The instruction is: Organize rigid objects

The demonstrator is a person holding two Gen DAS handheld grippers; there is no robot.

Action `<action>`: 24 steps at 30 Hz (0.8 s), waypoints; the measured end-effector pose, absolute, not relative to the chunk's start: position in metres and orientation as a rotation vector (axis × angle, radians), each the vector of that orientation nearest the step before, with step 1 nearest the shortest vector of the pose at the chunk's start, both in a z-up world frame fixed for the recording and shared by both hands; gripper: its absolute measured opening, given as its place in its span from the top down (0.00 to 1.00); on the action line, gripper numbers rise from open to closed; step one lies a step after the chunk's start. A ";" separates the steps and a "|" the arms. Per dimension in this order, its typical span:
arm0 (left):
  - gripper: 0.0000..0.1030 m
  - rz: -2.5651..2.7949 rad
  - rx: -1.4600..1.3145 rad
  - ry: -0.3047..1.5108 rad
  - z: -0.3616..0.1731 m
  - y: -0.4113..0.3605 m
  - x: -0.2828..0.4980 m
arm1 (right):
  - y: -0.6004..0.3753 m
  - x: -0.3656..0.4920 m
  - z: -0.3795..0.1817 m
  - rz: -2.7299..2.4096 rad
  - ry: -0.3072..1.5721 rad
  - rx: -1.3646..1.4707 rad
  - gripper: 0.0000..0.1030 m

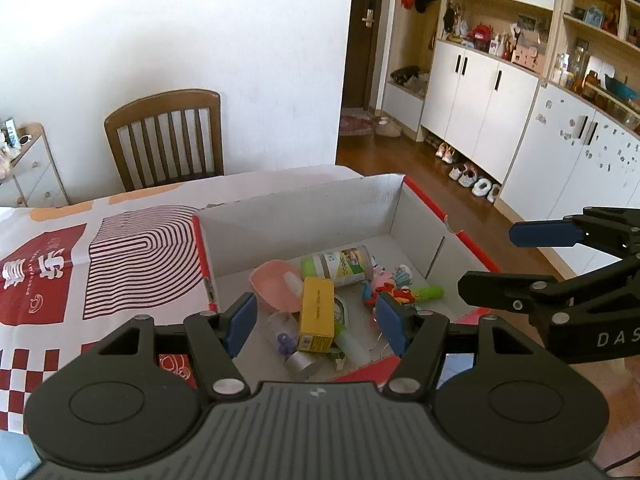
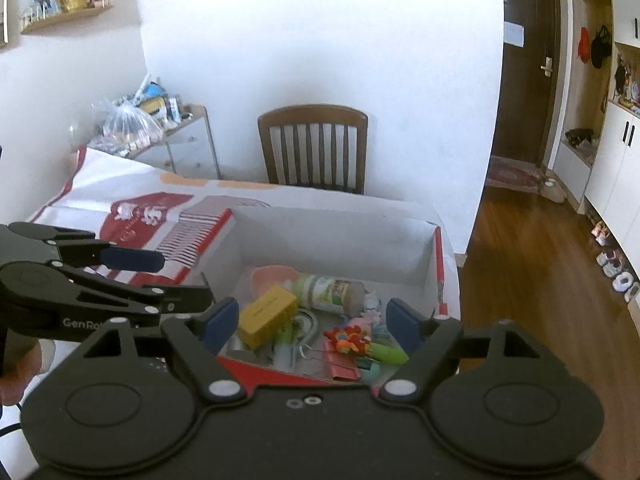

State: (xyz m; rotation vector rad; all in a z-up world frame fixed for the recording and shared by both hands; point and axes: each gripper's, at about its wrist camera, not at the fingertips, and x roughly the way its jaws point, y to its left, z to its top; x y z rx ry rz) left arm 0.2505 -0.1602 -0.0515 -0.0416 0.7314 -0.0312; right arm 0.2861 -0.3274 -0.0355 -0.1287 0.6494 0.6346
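- Your left gripper (image 1: 316, 322) hung above the near end of the cardboard box (image 1: 304, 216) with its fingers spread wide and nothing between them; your right gripper (image 2: 308, 326) did the same from the other side, also wide and holding nothing.
- The things to sort all lay in a heap on the floor of that box, which sat on the patterned tablecloth (image 1: 60, 264) at the table's corner.
- Risk, as I judged it: the yellow carton (image 1: 317, 314) rested tilted on top of other pieces, so a pinch at one end could have tipped it off and shifted the pile beneath.
- The labelled can (image 1: 342, 266) lay on its side; a glancing touch from a finger could have sent it rolling against the small toys.
- With both grippers over the same box, you could have knocked them together if both had gone down at once.
- The box stood close to the table edge, so a hard push might have slid it toward the drop.
- Count: one yellow carton, one can, one pink scoop (image 1: 276, 286), one red and yellow toy (image 2: 348, 338), one green stick (image 2: 390, 354).
- Several clear or grey pieces lay under the carton; I could not count them.
- One wooden chair (image 1: 166, 138) stood behind the table.
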 end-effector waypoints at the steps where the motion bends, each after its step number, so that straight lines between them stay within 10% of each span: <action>1: 0.31 -0.032 -0.042 0.725 -0.050 -0.159 0.247 | -0.328 0.283 -0.034 0.636 0.641 -0.123 0.18; 24: 0.01 -0.062 -0.086 0.615 -0.027 -0.140 0.186 | -0.335 0.225 -0.011 0.628 0.504 -0.060 0.00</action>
